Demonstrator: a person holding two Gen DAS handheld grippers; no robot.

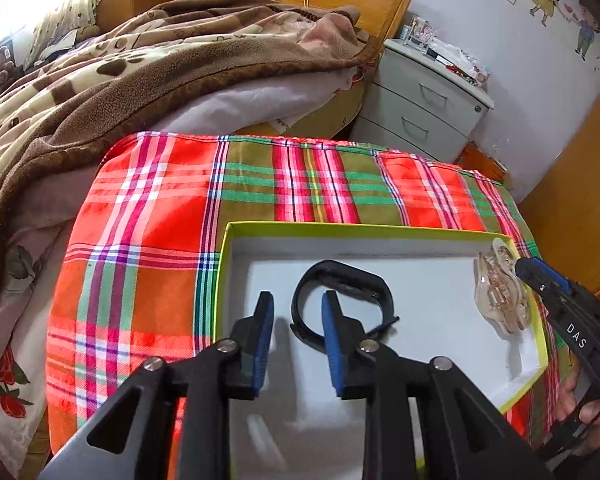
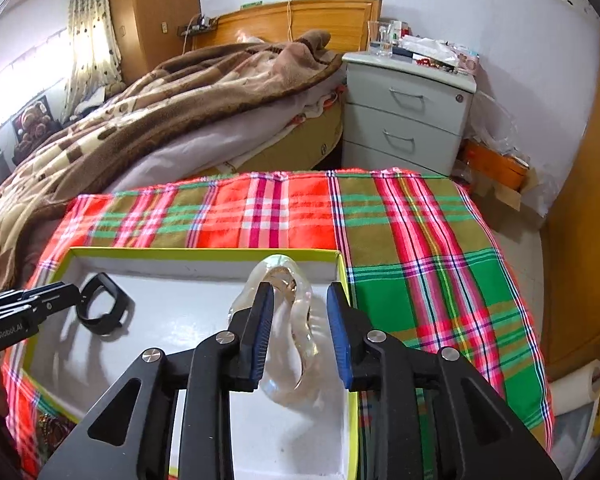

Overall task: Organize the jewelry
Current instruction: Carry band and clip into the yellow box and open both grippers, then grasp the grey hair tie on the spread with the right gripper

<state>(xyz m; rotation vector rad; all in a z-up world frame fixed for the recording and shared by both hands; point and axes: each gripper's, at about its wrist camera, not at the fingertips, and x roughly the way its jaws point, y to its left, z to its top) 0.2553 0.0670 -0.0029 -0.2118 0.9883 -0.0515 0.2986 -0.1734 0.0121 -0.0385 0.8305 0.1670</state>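
A shallow white box with a yellow-green rim [image 1: 340,227] [image 2: 200,251] lies on a plaid cloth. Inside it rests a black wristband [image 1: 354,276] [image 2: 114,314], curled into a loop. My left gripper [image 1: 297,296] [image 2: 70,294] stands open over it, its right finger inside the loop and one side of the band between the pads without being pressed. A clear, amber-tinted hair claw [image 1: 500,294] [image 2: 296,320] sits at the box's right wall. My right gripper [image 2: 299,287] [image 1: 532,272] is open around it, with a gap at the right pad.
The plaid cloth [image 1: 148,240] [image 2: 420,240] covers a small table next to a bed with a brown blanket [image 1: 100,80]. A grey nightstand [image 2: 408,112] stands behind. A hand [image 1: 580,404] holds the right gripper's handle.
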